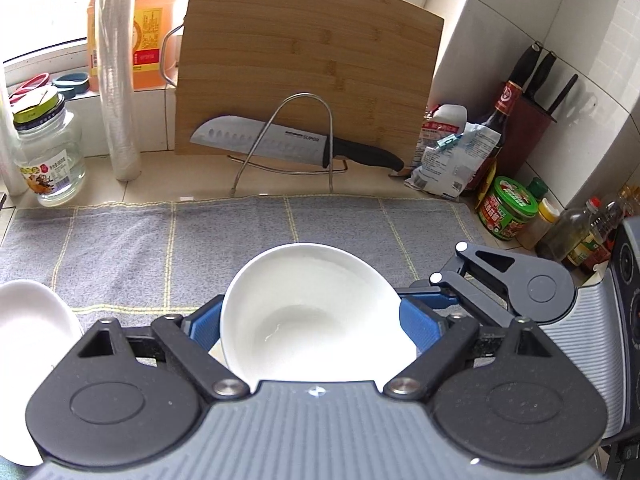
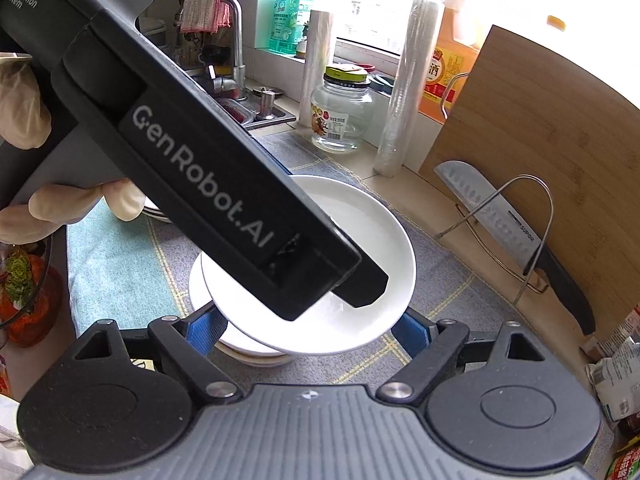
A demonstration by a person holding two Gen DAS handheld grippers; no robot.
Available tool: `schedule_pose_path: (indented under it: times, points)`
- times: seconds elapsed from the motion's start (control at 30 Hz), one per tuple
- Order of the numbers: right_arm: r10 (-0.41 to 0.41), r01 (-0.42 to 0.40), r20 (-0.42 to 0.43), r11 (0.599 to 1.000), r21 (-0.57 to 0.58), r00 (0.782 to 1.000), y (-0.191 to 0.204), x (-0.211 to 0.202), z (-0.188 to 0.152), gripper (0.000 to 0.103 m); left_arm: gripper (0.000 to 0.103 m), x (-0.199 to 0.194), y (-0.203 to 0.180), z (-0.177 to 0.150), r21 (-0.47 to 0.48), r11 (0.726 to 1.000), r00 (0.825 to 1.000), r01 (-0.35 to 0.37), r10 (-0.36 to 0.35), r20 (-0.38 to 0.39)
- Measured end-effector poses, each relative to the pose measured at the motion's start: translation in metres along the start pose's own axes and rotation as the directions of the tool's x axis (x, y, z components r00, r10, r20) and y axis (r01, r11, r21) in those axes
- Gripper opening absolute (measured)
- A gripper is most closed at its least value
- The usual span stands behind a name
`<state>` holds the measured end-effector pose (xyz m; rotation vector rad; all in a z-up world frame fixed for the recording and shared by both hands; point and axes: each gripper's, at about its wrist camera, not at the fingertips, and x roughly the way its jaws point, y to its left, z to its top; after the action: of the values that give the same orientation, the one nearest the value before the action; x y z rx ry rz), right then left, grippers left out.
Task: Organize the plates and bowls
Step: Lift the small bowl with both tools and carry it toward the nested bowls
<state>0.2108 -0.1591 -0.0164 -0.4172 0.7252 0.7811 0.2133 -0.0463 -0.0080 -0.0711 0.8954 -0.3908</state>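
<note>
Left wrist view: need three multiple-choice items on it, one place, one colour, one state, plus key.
1. Where is the knife? A in the wire rack before the cutting board; B in a drawer; C on a stove.
2. Pad colour on the left tongs? A red; B blue; C green.
3. The bowl is: A upside down on the floor; B clamped between the pads; C broken in pieces.
Key: 1 A, the blade passes through the rack's wire loop; 2 B, both pads show blue; 3 B, a pad presses its rim on each side.

Right gripper (image 2: 310,326) fingers clasping white bowl (image 2: 320,304), stacked plates (image 2: 244,350) beneath
</note>
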Motion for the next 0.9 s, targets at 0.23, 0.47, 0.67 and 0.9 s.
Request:
schedule_pose_path:
  times: [0.23, 0.47, 0.67, 0.9]
  points:
    - [0.019, -0.020, -0.020, 1.000, -0.011, 1.000, 0.012, 0.014, 0.008, 0.091, 0.090, -0.003, 0.019, -0.008, -0.029, 1.000, 1.000, -0.006, 0.006, -0.007]
    - [0.029, -0.029, -0.039, 0.999, -0.013, 0.999, 0.018, 0.020, 0.007, 0.091, 0.090, -0.003, 0.028, -0.014, -0.042, 0.999, 1.000, -0.004, 0.003, -0.016]
    - [0.039, -0.040, -0.058, 0.999, -0.007, 0.998, 0.019, 0.025, 0.006, 0.091, 0.090, 0.001, 0.032, -0.017, -0.051, 0.999, 1.000, 0.006, -0.008, -0.027]
    - [0.049, -0.049, -0.072, 0.999, 0.007, 0.996, 0.017, 0.029, 0.004, 0.091, 0.090, 0.006, 0.036, -0.019, -0.055, 0.998, 0.999, 0.013, -0.015, -0.033]
